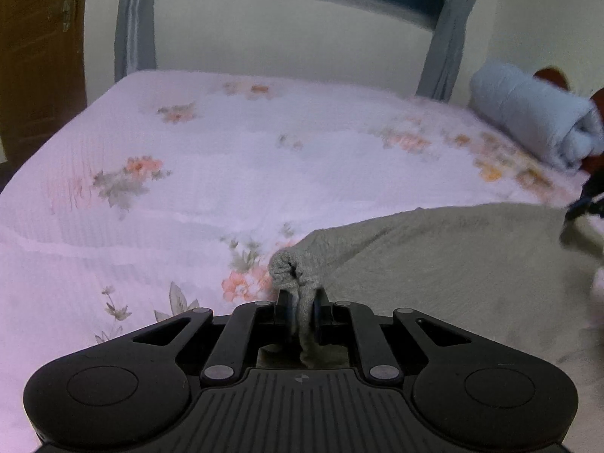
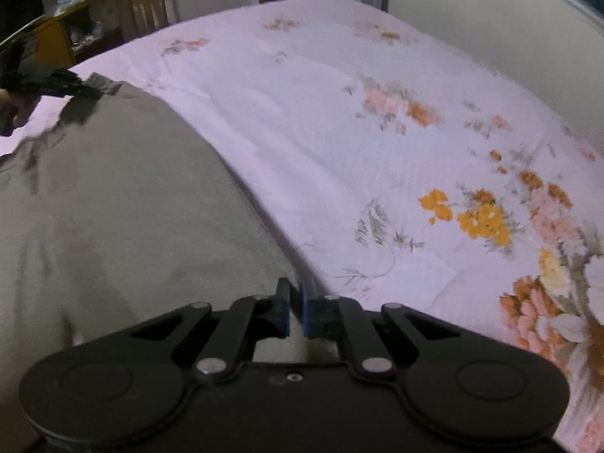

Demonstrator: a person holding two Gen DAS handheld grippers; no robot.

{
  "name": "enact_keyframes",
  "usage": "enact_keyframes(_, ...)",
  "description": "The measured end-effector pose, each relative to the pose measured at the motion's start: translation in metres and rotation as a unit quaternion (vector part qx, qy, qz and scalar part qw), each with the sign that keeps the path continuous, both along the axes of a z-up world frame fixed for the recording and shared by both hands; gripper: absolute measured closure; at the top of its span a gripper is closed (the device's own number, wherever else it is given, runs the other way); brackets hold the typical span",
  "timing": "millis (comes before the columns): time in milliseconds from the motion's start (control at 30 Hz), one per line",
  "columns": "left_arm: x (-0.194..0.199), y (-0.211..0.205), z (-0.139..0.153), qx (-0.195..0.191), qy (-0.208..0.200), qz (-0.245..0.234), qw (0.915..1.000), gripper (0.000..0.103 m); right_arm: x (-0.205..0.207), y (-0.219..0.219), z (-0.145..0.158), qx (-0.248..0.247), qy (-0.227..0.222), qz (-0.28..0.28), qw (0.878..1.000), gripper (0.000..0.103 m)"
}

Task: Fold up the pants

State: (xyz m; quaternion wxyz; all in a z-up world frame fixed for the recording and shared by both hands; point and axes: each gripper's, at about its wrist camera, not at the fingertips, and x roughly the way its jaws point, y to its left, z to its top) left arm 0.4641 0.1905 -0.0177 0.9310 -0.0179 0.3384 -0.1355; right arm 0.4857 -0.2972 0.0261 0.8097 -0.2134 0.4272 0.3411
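Grey pants (image 1: 453, 264) hang stretched between my two grippers above the pink flowered bed (image 1: 226, 173). My left gripper (image 1: 302, 302) is shut on a bunched corner of the pants, which pokes out past the fingers. In the right wrist view the pants (image 2: 113, 207) spread to the left, and my right gripper (image 2: 296, 302) is shut on their near edge. The left gripper also shows at the far left of that view (image 2: 56, 83), holding the far corner. The right gripper shows blurred at the right edge of the left wrist view (image 1: 585, 204).
A rolled light-blue blanket (image 1: 536, 117) lies at the bed's far right corner. A wall with a window and grey curtains (image 1: 136, 30) stands behind the bed. A wooden chair (image 2: 147, 3) and a cluttered shelf stand beyond the bed's far side.
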Motion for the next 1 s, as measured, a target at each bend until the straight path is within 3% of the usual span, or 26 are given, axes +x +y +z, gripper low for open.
enact_keyframes(233,-0.059,0.021,0.04,-0.051,-0.034,-0.042,0.9972,0.093,-0.095,-0.002,0.052,0.011,-0.016,0.007,1.0,0.103)
enact_keyframes(500,-0.145,0.042,0.028,-0.084,-0.056,-0.054,0.9935,0.09,-0.229,0.01,0.059,0.027,-0.01,0.015,0.999,0.103)
enact_keyframes(533,-0.157,0.047,0.023,-0.093,-0.049,-0.05,0.9931,0.081,-0.242,0.012,0.055,0.037,-0.001,0.013,0.999,0.103)
enact_keyframes(600,-0.177,0.059,0.01,-0.114,-0.027,-0.038,0.9924,0.045,-0.27,0.017,0.043,0.039,0.009,0.015,0.999,0.103)
enact_keyframes(633,-0.191,0.065,0.002,-0.111,-0.024,-0.011,0.9934,0.016,-0.282,0.018,0.035,0.038,0.016,0.016,0.999,0.103)
enact_keyframes(667,-0.203,0.071,-0.005,-0.112,-0.021,0.017,0.9933,0.005,-0.291,0.019,0.026,0.036,0.023,0.014,0.999,0.103)
enact_keyframes(800,-0.231,0.089,-0.022,-0.153,0.015,0.081,0.9847,0.005,-0.309,0.017,0.007,0.042,0.037,-0.005,0.998,0.103)
enact_keyframes(933,-0.239,0.08,-0.031,-0.223,0.065,0.131,0.9639,0.005,-0.309,0.019,0.008,0.042,-0.008,-0.033,0.999,0.103)
enact_keyframes(1000,-0.24,0.064,-0.034,-0.251,0.086,0.142,0.9537,0.008,-0.303,0.013,0.006,0.051,-0.031,-0.063,0.996,0.098)
